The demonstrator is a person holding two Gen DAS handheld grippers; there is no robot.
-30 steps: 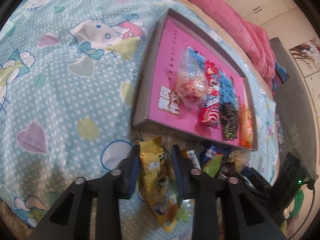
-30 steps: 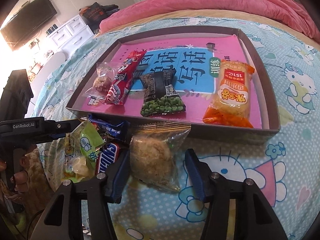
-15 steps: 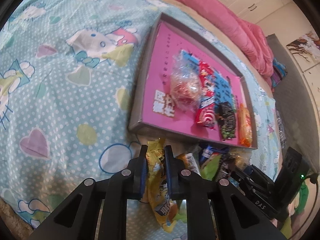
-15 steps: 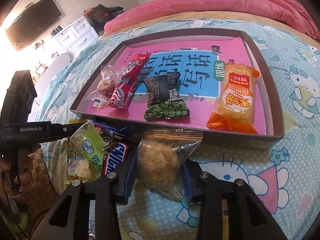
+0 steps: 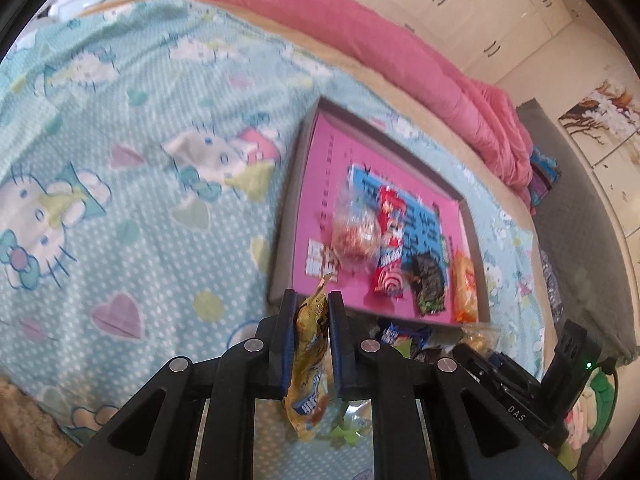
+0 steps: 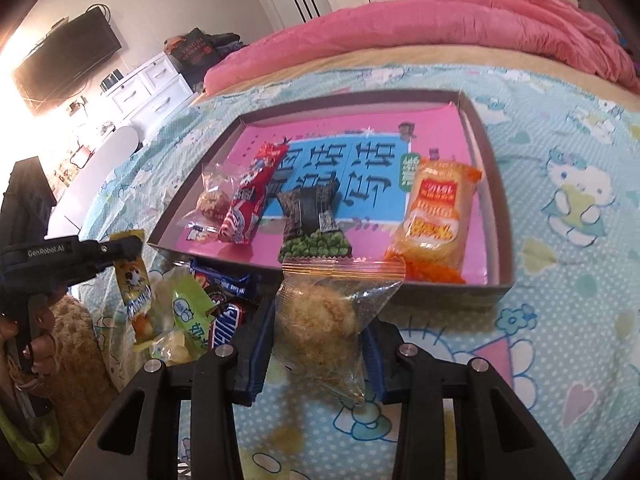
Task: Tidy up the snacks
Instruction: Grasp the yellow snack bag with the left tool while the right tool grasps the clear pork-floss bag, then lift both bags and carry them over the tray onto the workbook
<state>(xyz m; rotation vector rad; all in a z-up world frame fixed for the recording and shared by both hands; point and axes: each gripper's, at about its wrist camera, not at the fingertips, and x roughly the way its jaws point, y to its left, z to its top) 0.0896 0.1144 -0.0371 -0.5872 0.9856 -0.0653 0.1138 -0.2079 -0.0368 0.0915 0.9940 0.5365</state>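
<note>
My left gripper (image 5: 311, 304) is shut on a yellow snack packet (image 5: 310, 356) and holds it lifted just short of the tray's near rim; it also shows in the right wrist view (image 6: 134, 280). My right gripper (image 6: 320, 320) is shut on a clear bag of meat floss (image 6: 324, 316), raised in front of the tray. The grey tray with a pink liner (image 6: 500, 216) (image 5: 288, 216) holds a clear-wrapped ball snack (image 6: 212, 200), a red packet (image 6: 250, 196), a dark green-pea packet (image 6: 312, 220) and an orange packet (image 6: 438, 216).
A loose pile of snacks lies on the Hello Kitty bedsheet (image 5: 120, 160) before the tray: a Snickers bar (image 6: 226, 322), a blue packet (image 6: 224, 282), a green-white packet (image 6: 192, 312). A pink duvet (image 6: 440, 28) lies behind. White drawers (image 6: 148, 80) stand at left.
My left gripper closed on the yellow packet and lifted it off the bed. My right gripper closed on the meat floss bag and raised it toward the tray.
</note>
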